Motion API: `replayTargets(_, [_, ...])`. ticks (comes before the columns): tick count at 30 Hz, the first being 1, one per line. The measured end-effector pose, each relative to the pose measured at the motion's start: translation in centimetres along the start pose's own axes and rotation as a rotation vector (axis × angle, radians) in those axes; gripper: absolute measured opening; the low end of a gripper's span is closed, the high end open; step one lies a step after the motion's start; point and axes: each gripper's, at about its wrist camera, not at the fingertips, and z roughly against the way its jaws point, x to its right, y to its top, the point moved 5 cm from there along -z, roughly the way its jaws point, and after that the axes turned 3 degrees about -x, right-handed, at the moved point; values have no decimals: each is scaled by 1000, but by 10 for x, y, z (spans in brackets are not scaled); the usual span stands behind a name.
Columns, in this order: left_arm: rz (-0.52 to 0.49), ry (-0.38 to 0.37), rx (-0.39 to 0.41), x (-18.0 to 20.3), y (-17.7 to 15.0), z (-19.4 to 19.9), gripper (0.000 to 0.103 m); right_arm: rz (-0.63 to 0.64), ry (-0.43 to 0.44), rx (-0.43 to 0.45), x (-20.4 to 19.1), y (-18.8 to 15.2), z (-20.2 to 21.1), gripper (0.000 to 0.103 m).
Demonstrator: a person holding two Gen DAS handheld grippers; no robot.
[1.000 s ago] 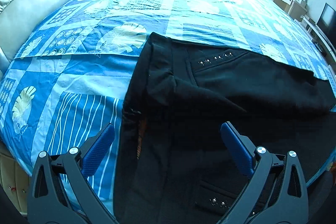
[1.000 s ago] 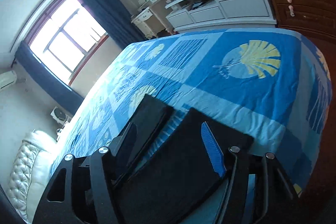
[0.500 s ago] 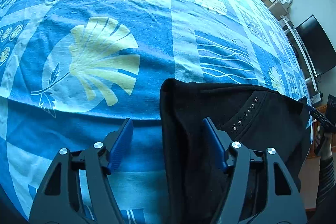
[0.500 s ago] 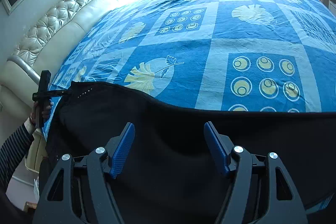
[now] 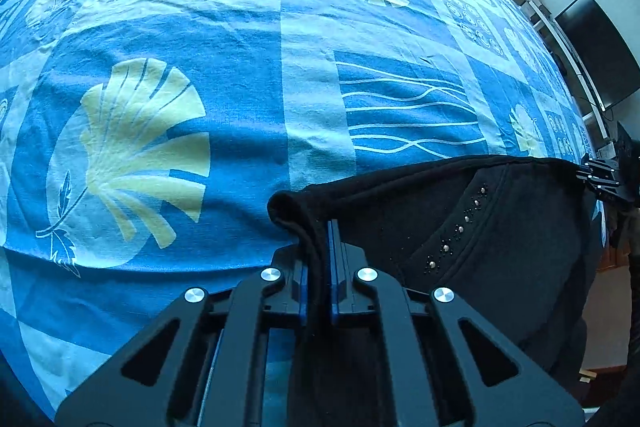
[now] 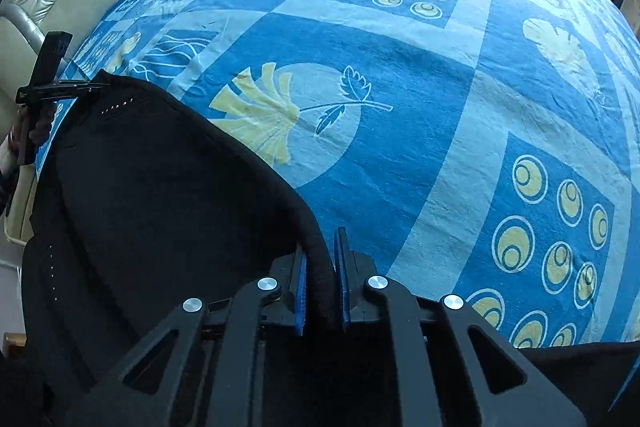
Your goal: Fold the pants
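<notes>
I have both jaws just closed on the black pants (image 5: 460, 227) — left hand-held gripper (image 5: 318, 267) pinching a corner at lower centre, right hand-held gripper (image 6: 322, 275) clamping the edge — garment spread on the blue patterned bed (image 6: 400, 67).

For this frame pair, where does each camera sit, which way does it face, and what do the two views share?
Left wrist: on the left gripper, looking steeply down at the bed cover; its fingers, just closed, pinch the black pants; right gripper at far right.
Right wrist: on the right gripper, looking down likewise; its fingers, just closed, clamp the pants' edge; left gripper and hand at far left.
Shared: pants, bed cover, each other's gripper.
</notes>
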Motion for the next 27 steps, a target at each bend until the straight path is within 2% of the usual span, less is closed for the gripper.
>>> replayTargets(5, [-40, -65, 112, 18, -2, 46, 5, 34, -65, 175, -26, -9, 70, 12])
replayTargets(8, [-61, -116, 190, 29, -15, 82, 5, 60, -107, 254, -45, -31, 103, 12])
replayTargets(11, [-83, -165, 244, 40, -39, 112, 5, 68, -138, 296, -65, -62, 120, 12])
replayTargets(13, [-99, -173, 264, 46, -59, 126, 5, 86, -181, 308, -78, -87, 123, 12])
replayTargets(18, [-72, -214, 272, 46, -124, 136, 6, 86, -220, 289, -102, -145, 108, 12])
replayTargets(22, [-12, -246, 263, 37, -174, 129, 7, 75, -215, 247, -112, -180, 88, 12])
replayTargets(27, [57, -252, 224, 24, -217, 107, 11, 52, -193, 191, -117, -210, 55, 12])
